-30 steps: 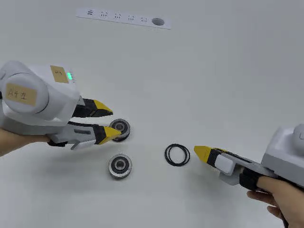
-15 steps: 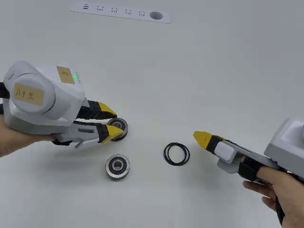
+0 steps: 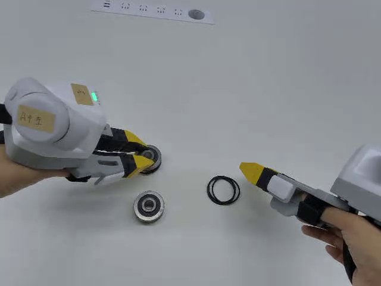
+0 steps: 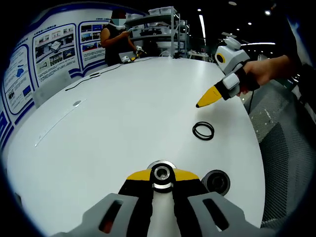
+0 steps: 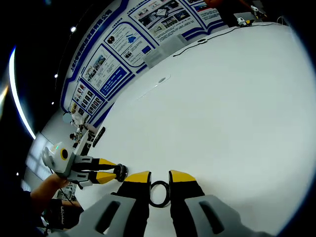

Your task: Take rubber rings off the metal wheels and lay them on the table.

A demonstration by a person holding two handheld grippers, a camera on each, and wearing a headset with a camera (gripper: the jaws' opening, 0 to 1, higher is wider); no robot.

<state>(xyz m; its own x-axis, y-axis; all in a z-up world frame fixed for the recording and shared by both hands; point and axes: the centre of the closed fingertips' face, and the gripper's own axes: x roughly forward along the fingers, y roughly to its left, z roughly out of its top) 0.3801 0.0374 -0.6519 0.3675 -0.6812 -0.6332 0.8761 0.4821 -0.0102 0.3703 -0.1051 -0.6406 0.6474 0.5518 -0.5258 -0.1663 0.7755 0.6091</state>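
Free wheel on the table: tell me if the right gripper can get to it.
Probably yes. The free wheel lies in the open; only the flat rubber rings lie between it and the right gripper, which could pass over them.

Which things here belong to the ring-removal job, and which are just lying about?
Job in hand:
gripped metal wheel, in the left hand-held gripper
loose metal wheel
rubber rings, lying on the table
right hand-held gripper

Lying about:
power strip, at the far edge

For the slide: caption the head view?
Left tongs clamp a metal wheel; second wheel and loose rubber rings on the table; right tongs nearby.
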